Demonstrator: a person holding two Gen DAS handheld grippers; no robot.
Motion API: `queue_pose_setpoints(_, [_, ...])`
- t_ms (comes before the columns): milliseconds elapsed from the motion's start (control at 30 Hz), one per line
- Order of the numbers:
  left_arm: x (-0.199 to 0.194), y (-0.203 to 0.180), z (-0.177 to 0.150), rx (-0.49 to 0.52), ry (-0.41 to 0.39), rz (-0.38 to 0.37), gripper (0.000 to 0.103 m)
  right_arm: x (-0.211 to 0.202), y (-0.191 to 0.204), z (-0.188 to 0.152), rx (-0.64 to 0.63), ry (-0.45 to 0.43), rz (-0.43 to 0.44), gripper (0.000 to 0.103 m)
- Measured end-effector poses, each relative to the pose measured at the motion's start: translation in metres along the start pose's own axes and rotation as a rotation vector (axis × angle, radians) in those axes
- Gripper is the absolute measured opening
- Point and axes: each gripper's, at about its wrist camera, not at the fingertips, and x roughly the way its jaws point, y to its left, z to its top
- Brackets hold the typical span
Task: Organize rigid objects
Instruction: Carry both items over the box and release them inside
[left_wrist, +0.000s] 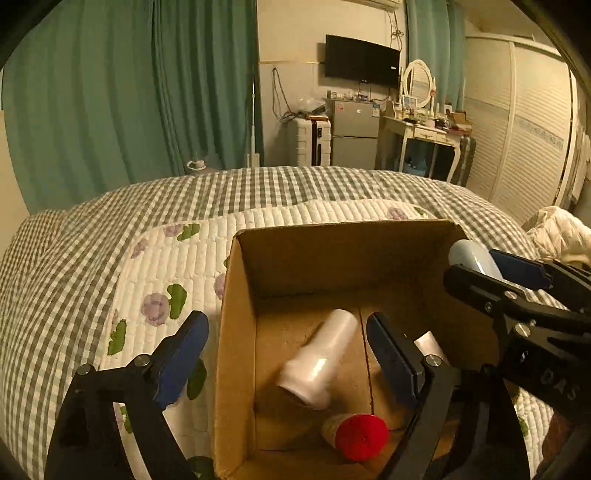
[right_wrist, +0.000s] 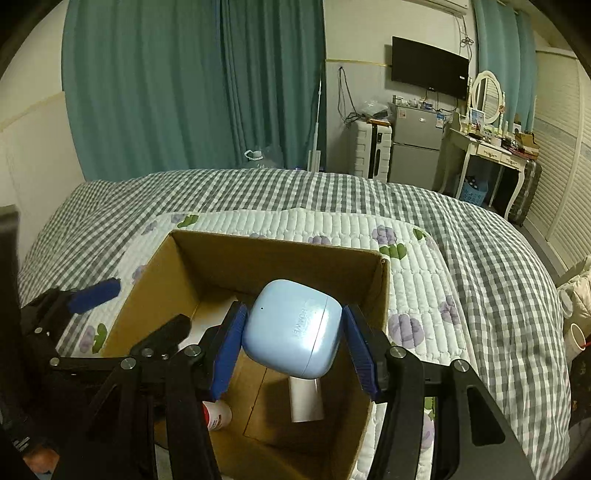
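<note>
Earbud case (right_wrist: 291, 328) sits clamped between the blue pads of my right gripper (right_wrist: 293, 341), hanging over the open cardboard box (right_wrist: 280, 254) that rests on the bed's flowered quilt (right_wrist: 417, 280). My left gripper (left_wrist: 286, 354) is spread wide and holds nothing; one finger hangs outside the box's left wall, the other inside it.

My judgement is that the step in hand is the drop into the box. To do it well I would lower the case further inside the walls before letting go, so it does not bounce off the rim or land hard. I would aim for the bare cardboard floor toward the far wall, away from the things already lying there. I would also draw my left gripper back first, since its inner finger stands in the box and could be struck.

The case is a pale blue rounded pebble, glossy and smooth, with faint lettering on its face and a seam line where the lid closes. It looks slippery; the pads grip its two sides.

Below, a white bottle (left_wrist: 317, 363) lies on its side on the box floor, and a red-capped bottle (left_wrist: 356, 435) lies nearer me. A white tube (right_wrist: 306, 400) shows just under the case.
</note>
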Motion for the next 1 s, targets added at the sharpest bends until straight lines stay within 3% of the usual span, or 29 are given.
queue_pose_setpoints(367, [-0.042, 0.008, 0.001, 0.018, -0.038, 0.036, 0.089, 0.007, 0.002, 0.015, 0.018, 0.009, 0.013, 0.054])
queue_pose_setpoints(433, [-0.05, 0.011, 0.0, 0.01, -0.048, 0.038, 0.091, 0.002, 0.003, 0.019, 0.02, -0.002, -0.003, 0.061])
queue_pose_setpoints(467, [-0.054, 0.014, 0.0, 0.004, -0.053, 0.042, 0.093, -0.002, 0.003, 0.02, 0.02, -0.012, -0.013, 0.078])
queue_pose_setpoints(500, [-0.06, 0.016, 0.0, -0.005, -0.06, 0.046, 0.094, -0.008, 0.004, 0.021, 0.02, -0.027, -0.015, 0.083])
queue_pose_setpoints(767, [-0.106, 0.031, -0.002, -0.072, -0.065, 0.046, 0.098, -0.082, 0.017, 0.02, -0.028, -0.063, -0.033, 0.083])
queue_pose_setpoints(1000, [-0.148, 0.029, -0.031, -0.064, -0.073, 0.032, 0.099, -0.128, 0.039, -0.021, -0.067, -0.043, -0.067, 0.083])
